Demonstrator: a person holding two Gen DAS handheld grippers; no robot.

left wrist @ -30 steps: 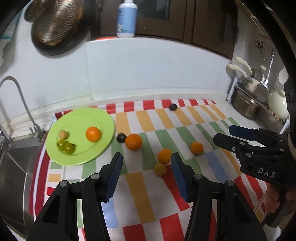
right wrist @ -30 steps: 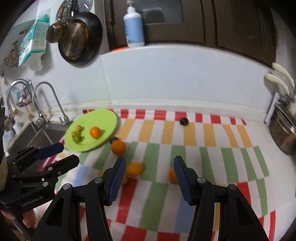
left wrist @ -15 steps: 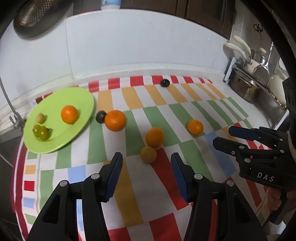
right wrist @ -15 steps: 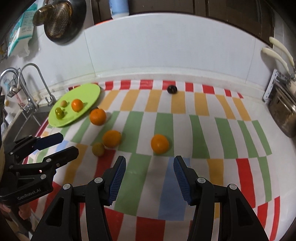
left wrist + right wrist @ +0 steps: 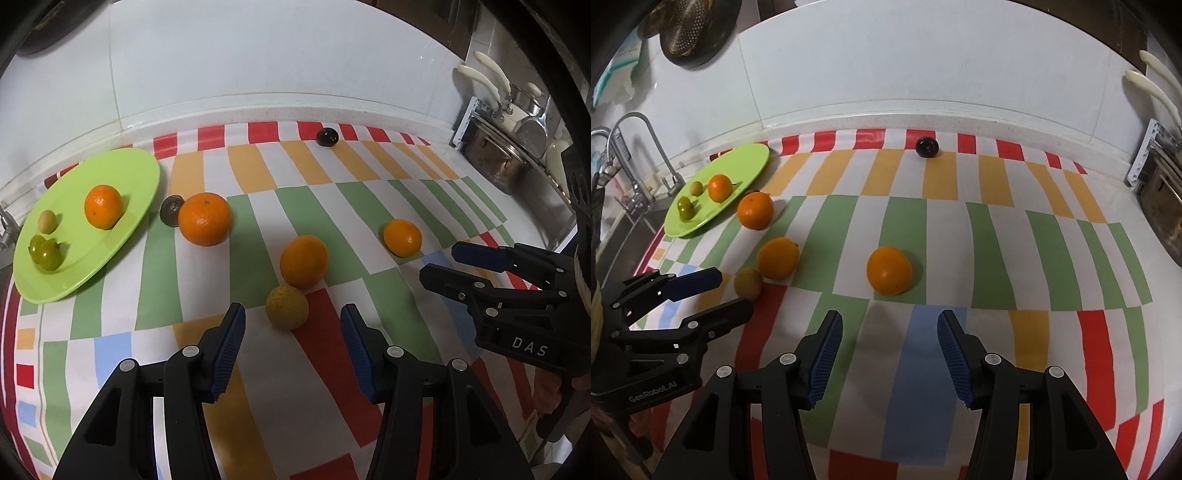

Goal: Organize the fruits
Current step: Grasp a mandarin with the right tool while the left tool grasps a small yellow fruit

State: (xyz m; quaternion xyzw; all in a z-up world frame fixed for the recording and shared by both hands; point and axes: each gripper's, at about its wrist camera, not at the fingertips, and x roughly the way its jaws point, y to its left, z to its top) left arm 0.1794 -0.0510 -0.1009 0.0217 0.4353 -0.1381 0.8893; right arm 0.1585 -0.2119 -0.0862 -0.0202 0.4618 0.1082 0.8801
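Both sets of jaws spread, nothing between. Left gripper [image 5: 291,325] just short of yellow fruit [image 5: 287,307], centre frame; right gripper [image 5: 890,334] below orange [image 5: 889,270]. Open striped cloth [image 5: 1015,258] rightward; green plate [image 5: 122,184] upper left, by cloth's edge.

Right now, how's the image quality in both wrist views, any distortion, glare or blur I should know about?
Left wrist view: strong fisheye bending, the wall edge and striped cloth curve, corners are black, fruit stays sharp; soft shadows fall right of the big orange. Right wrist view: same barrel distortion, mild glare on the white wall, and the lone orange is crisp.
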